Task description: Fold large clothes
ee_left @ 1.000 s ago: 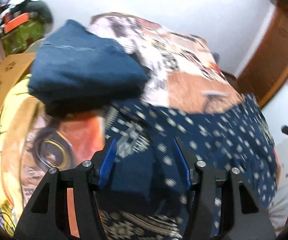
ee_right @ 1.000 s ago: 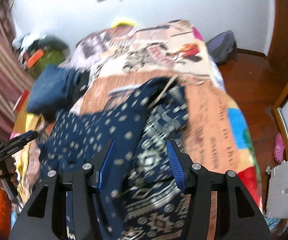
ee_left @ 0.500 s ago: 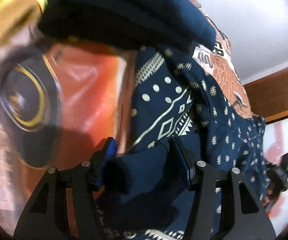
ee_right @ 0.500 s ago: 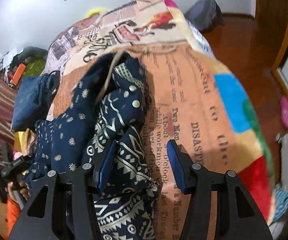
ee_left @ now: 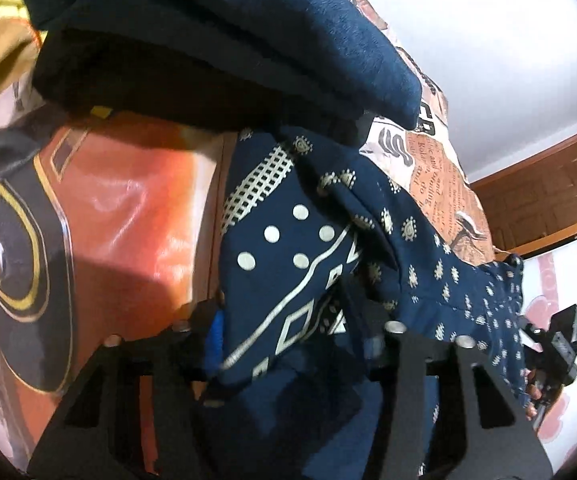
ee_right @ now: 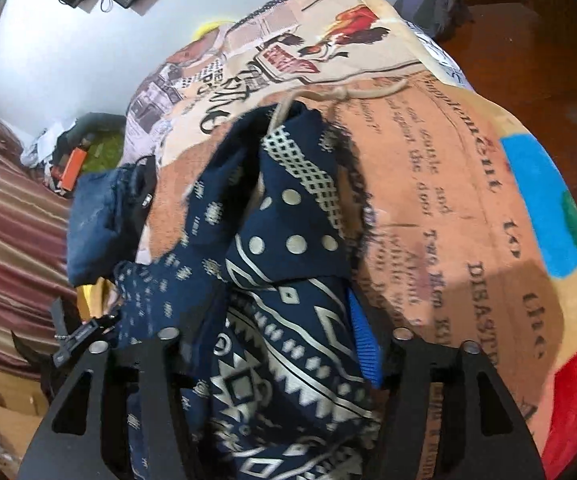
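Spread over the bed, a printed blanket (ee_right: 468, 184) carries the navy patterned garment (ee_right: 288, 264), which lies bunched down the blanket's middle with its pale drawstring (ee_right: 352, 94) trailing off the far end. Left of the garment a folded stack of dark blue clothes (ee_left: 228, 28) overhangs its edge, so pulling the fabric sideways could drag that stack over or catch a layer beneath it. The left gripper (ee_left: 288, 320) has just been closing, and a thick fold of the garment fills the space between its jaws; whether both pads truly press on the cloth I cannot tell, and a shallow bite there would likely let the fold slide out when lifted. Further right, the right gripper (ee_right: 280, 336) has just been opening, its jaws standing apart with patterned cloth heaped loosely between them, so that side would probably slump and spoil an even crease. On the blanket right of the garment, newspaper-style print reads "DISASTER" in part, with "Two Men" and "the door and" above it; other lines are too distorted to read
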`<move>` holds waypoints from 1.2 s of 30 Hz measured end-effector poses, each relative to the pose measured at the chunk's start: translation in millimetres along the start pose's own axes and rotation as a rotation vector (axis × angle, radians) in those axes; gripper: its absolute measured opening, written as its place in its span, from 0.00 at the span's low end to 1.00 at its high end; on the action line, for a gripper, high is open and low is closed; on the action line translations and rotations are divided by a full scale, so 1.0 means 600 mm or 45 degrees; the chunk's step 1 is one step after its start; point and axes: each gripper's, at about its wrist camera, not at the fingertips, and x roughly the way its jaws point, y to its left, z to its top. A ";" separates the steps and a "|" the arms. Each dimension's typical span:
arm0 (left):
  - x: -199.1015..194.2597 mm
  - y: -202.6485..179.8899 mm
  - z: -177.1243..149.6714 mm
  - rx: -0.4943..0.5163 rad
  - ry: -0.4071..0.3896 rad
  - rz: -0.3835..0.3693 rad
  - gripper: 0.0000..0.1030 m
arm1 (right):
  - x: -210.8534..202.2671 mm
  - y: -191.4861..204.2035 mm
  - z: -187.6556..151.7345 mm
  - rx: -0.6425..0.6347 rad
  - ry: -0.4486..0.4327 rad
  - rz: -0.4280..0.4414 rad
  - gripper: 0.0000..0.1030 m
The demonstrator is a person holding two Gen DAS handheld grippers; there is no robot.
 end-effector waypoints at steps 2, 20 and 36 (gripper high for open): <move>-0.002 -0.014 0.000 0.033 -0.021 0.028 0.30 | 0.014 0.004 0.001 -0.027 0.003 -0.026 0.67; -0.244 -0.206 0.008 0.368 -0.403 -0.030 0.02 | -0.140 0.181 0.023 -0.331 -0.265 -0.048 0.17; -0.231 -0.249 0.168 0.454 -0.570 0.076 0.02 | -0.081 0.207 0.189 -0.354 -0.368 -0.126 0.17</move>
